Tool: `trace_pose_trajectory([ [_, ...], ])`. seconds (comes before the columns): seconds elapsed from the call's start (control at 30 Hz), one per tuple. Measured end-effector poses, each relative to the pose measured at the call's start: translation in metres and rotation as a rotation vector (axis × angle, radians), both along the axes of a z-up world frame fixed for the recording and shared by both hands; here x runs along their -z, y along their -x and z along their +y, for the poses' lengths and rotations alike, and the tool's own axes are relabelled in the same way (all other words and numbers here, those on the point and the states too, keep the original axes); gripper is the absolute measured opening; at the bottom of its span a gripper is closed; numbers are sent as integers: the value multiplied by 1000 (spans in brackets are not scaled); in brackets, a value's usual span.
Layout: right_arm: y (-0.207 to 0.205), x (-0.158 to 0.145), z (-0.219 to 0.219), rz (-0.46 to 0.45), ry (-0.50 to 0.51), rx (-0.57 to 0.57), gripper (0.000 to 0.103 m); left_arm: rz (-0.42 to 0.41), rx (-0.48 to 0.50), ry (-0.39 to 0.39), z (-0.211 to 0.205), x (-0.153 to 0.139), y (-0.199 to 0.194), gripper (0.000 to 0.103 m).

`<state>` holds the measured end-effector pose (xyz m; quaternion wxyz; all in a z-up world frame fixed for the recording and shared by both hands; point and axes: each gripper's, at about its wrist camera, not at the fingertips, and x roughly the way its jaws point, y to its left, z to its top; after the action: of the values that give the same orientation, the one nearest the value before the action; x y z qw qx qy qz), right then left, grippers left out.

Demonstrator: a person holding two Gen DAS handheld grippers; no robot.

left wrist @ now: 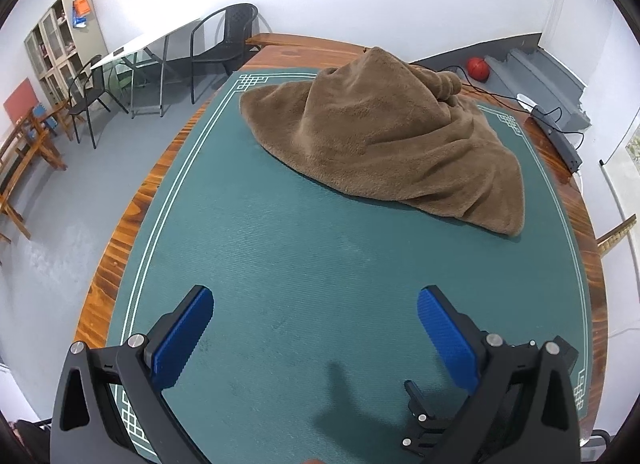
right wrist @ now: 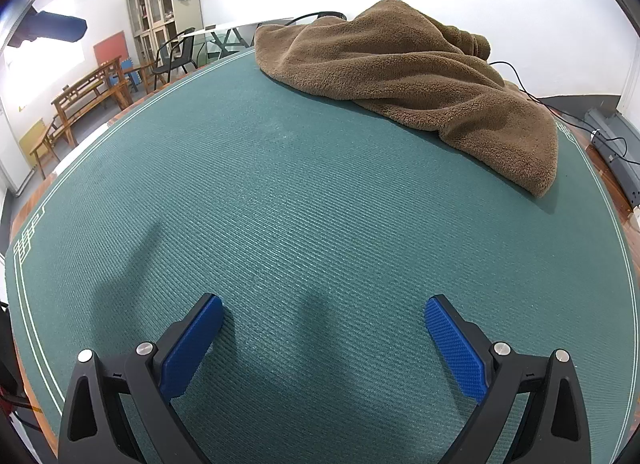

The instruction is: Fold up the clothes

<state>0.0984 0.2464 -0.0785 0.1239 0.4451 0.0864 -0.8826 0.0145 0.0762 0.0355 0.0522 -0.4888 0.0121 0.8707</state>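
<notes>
Fleece, brown and plush, sits heaped on the far side of the green mat — the brown garment is bunched into a peak at the back and spills down toward the mat's right-hand border, one corner trailing nearest the viewer on that side. Nothing about it is folded yet; it looks like the very start of the job.

Both tongs hang low over bare mat, well apart from the cloth. The left gripper has its blue pads spread wide with nothing between them, and the right gripper is just as wide and just as empty.

What worries me is the pile itself. No hem, sleeve or collar shows clearly, so a pinch at the peak would likely catch several layers at once and lift the whole lump rather than spread it. Thick pile can also slip from a shallow bite. Behind the heap a black cable runs along the wooden table edge toward a power strip — dragging the cloth backward could snag it.
</notes>
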Motion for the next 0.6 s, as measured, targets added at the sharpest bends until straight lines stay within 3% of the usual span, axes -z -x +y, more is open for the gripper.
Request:
trace_pose_trajectory([
  [0.33, 1, 1, 0, 1, 2, 0, 102, -33, 30, -7, -1, 9, 23, 102],
  [0.6, 0, -1, 0, -6, -25, 26, 102, 11, 22, 15, -13, 3, 73, 102],
])
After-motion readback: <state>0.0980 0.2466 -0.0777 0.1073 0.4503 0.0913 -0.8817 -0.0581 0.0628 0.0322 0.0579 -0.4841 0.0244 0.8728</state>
